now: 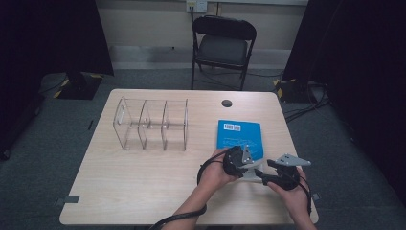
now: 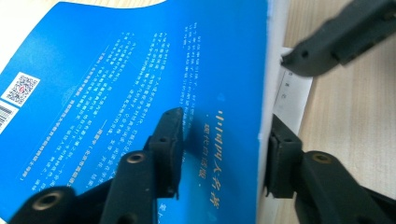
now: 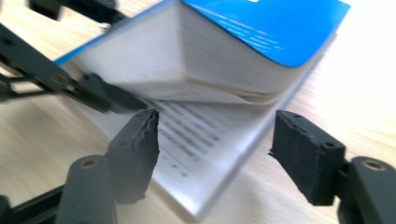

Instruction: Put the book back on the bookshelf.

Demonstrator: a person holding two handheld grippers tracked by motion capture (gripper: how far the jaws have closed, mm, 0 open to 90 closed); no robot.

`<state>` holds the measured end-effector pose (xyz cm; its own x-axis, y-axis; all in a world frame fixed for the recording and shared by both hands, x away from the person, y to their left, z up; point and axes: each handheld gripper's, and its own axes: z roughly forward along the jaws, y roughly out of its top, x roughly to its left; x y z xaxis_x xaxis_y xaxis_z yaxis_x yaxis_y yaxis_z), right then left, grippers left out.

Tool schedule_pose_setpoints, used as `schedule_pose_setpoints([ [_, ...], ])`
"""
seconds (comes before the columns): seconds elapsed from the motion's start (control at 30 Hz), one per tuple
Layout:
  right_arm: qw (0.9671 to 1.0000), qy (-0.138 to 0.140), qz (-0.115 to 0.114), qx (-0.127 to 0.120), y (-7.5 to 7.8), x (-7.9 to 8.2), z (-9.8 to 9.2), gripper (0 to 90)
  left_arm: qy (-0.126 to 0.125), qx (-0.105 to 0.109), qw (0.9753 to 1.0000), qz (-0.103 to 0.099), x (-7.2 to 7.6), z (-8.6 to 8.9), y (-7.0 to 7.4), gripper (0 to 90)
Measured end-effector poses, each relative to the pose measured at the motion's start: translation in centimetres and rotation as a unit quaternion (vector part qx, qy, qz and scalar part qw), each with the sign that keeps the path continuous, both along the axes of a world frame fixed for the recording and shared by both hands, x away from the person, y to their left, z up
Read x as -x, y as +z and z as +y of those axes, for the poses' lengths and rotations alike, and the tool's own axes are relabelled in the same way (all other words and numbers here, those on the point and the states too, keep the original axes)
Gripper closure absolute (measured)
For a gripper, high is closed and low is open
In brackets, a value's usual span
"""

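Blue book [image 1: 239, 139] lies on the desk [image 1: 143, 191] at its right side, well apart from the clear rack [image 1: 151, 124] far left. Judging by this, the lift has only begun: the left tool [image 2: 219, 154] has its jaws astride the near part of the cover and upper pages, raising them, while the bottom pages rest flat. The right tool [image 3: 215, 149] hovers wide before the parted pages, gripping nothing. White print and a barcode mark the glossy cover.
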<state>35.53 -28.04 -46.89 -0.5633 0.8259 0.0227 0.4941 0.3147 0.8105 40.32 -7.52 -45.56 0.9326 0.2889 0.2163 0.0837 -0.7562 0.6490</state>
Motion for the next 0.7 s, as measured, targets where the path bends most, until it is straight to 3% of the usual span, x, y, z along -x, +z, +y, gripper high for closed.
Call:
schedule_pose_setpoints([
  [0.17, 0.9999, 0.007, 0.002, 0.008, -0.8, -0.2, -0.6, 29.1, 0.003, -0.013, 0.9999, -0.001, 0.2, -0.2, 0.5, 64.4],
  [0.3, 0.9996, 0.026, 0.001, 0.011, -1.1, -0.1, -1.0, 27.9, 0.005, -0.015, 0.9998, 0.016, 0.1, 0.0, 1.0, 65.9],
  [0.5, 0.9978, 0.066, -0.002, 0.001, -1.5, 0.1, -1.1, 24.1, 0.015, -0.026, 0.9991, 0.032, -0.1, 0.0, 2.0, 68.4],
  [0.7, 0.9961, 0.083, -0.011, -0.026, -1.7, 0.3, -1.2, 21.7, 0.02, -0.038, 0.9979, 0.047, -0.4, 0.2, 3.1, 70.1],
])
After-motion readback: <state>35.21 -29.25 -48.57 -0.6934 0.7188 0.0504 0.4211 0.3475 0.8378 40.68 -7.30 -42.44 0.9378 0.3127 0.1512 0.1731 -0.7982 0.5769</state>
